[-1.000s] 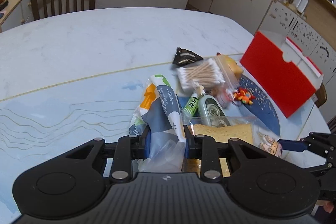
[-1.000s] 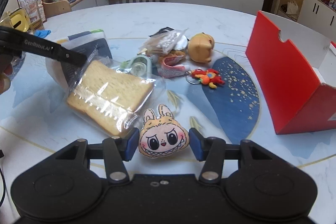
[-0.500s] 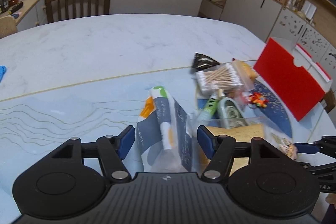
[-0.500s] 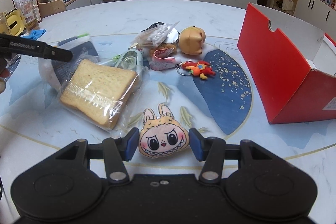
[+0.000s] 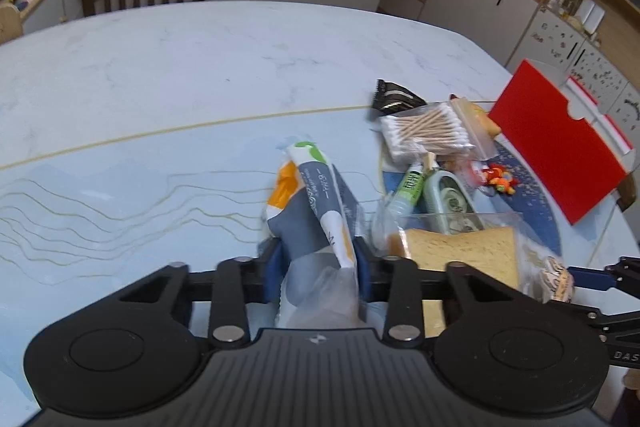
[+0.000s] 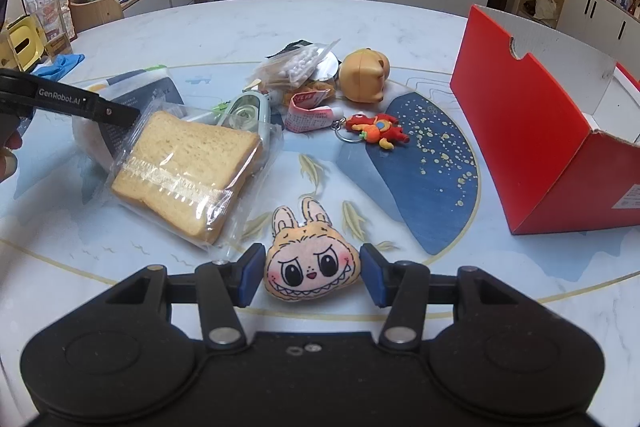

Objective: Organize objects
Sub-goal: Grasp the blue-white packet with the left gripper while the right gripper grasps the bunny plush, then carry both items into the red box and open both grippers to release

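Now, in the left wrist view, the left gripper (image 5: 318,269) has just closed its jaws again on the grey-and-orange packet (image 5: 316,211), so a lift toward the red box (image 5: 556,151) looks next. In the right wrist view, the right gripper (image 6: 312,277) stays half-open around the plush face (image 6: 311,263), pads apparently just clear of it.

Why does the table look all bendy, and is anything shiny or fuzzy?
Both wrist views are fisheye, so the table edge curves; in the right wrist view light glints off the bread bag; the left wrist view is slightly soft around the cotton swabs.
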`<state>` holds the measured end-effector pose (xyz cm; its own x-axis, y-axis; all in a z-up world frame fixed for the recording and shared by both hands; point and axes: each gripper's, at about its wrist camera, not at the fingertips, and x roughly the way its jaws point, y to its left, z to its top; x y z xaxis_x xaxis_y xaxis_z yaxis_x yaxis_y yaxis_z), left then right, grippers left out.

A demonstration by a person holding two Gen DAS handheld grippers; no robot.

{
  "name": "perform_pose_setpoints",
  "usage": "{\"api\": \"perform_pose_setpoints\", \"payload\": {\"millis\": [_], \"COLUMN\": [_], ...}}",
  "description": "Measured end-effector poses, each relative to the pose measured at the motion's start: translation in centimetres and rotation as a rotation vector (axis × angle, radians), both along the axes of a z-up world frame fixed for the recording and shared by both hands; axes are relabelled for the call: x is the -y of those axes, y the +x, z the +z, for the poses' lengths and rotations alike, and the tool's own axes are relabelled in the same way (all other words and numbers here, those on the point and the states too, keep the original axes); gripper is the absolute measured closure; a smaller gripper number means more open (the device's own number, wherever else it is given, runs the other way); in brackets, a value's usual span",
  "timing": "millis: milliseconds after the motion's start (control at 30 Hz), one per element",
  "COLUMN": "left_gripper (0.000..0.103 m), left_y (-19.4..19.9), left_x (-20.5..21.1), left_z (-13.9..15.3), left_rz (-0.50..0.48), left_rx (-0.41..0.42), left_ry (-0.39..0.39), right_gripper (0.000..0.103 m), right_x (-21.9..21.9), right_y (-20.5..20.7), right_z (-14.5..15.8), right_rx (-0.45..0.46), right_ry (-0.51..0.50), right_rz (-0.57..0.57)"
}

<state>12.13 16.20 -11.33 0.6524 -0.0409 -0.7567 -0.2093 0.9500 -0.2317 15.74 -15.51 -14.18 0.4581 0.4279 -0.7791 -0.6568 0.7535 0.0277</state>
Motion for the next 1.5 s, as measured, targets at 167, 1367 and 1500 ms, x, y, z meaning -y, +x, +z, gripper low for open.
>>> {"api": "perform_pose_setpoints", "payload": {"millis": [167, 1367, 1500], "left_gripper": [0.075, 0.075, 0.075], "left_y": [-0.5, 9.1, 11.3], "left_x": [0.3, 20.1, 23.1], "left_z": [0.6, 12.8, 12.8], "left_rz": [0.010, -0.285, -0.323], "left_rx": [0.005, 0.163, 0.161], "left_ry": [0.030, 0.120, 0.126], "right_gripper": [0.052, 0.052, 0.052], "right_x": [0.5, 13.9, 15.9], "right_y": [0.3, 13.4, 15.5], "right_z": [0.8, 11.2, 11.0], "right_rx": [-0.009, 0.091, 0.093], "right_ry": [0.027, 0.080, 0.074], "right_rz": [-0.007, -0.010, -0.026]}}
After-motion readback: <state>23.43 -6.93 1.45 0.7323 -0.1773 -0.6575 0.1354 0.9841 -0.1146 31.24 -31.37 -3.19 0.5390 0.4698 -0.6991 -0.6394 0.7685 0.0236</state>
